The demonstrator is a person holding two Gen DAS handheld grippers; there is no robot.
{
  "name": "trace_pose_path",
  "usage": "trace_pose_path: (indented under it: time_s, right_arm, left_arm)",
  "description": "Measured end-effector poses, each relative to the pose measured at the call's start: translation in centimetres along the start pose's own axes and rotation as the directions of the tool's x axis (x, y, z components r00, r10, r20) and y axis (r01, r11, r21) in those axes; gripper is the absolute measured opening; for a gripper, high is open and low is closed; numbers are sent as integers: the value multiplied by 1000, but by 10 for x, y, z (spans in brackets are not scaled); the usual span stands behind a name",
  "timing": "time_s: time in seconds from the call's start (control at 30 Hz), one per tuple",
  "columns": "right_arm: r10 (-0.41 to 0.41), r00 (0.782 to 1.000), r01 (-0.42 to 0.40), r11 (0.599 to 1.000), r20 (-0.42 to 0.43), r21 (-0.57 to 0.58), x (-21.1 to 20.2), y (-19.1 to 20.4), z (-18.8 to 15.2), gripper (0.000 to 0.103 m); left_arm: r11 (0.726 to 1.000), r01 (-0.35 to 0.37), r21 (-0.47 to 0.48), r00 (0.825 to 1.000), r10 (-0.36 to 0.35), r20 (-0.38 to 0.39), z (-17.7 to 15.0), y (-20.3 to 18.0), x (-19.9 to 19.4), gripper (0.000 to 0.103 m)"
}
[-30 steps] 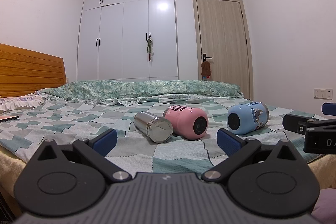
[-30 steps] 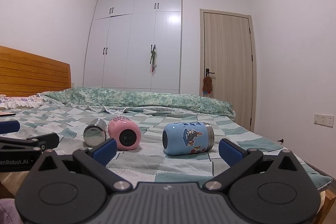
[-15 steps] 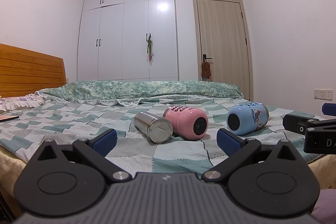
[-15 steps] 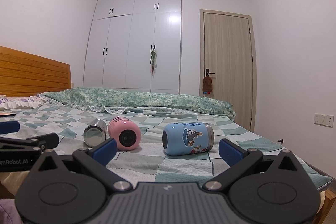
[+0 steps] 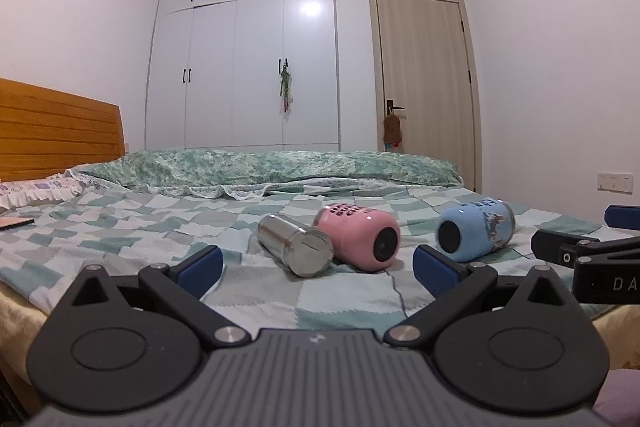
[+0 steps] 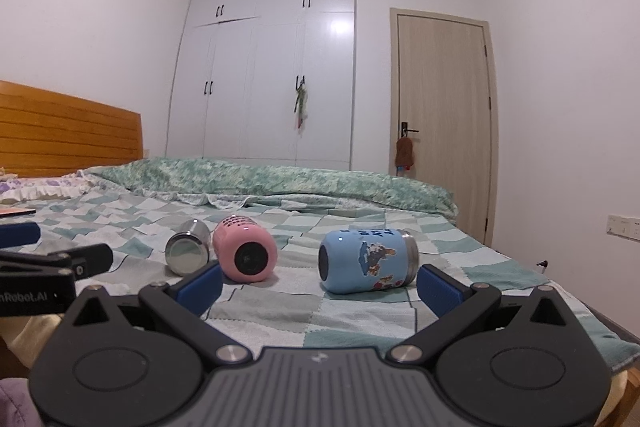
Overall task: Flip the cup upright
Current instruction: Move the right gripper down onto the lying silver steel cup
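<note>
Three cups lie on their sides on the checked bedspread (image 5: 120, 239): a steel cup (image 5: 294, 245), a pink cup (image 5: 360, 237) and a blue cartoon cup (image 5: 474, 233). In the right wrist view they are the steel cup (image 6: 188, 253), pink cup (image 6: 244, 253) and blue cup (image 6: 368, 261). My left gripper (image 5: 318, 267) is open and empty, short of the steel and pink cups. My right gripper (image 6: 320, 285) is open and empty, just in front of the blue cup. Each gripper shows at the edge of the other's view.
A rolled green duvet (image 5: 260, 167) lies across the far side of the bed. A wooden headboard (image 5: 56, 131) and a pillow (image 5: 36, 191) are at the left. A white wardrobe (image 5: 244, 59) and a door (image 5: 424, 87) stand behind. The bed's edge lies at the right (image 6: 600, 331).
</note>
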State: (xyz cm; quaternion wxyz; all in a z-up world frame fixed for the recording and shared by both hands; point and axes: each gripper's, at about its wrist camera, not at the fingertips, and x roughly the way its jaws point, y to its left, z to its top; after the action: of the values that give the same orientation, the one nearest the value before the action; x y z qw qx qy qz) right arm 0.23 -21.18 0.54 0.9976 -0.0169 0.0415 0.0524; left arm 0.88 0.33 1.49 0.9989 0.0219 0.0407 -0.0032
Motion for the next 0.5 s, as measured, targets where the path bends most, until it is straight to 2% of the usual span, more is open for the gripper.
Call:
trace_pose_path:
  time_s: [0.23, 0.5]
  right_arm:
    - [60, 998, -61, 998, -20, -32, 35, 18, 19, 103]
    - [165, 984, -170, 983, -67, -72, 99, 57, 55, 103]
  left_arm:
    - [1000, -17, -9, 1000, 17, -8, 16, 25, 26, 103]
    - [1000, -31, -2, 999, 31, -38, 34, 68, 72, 103]
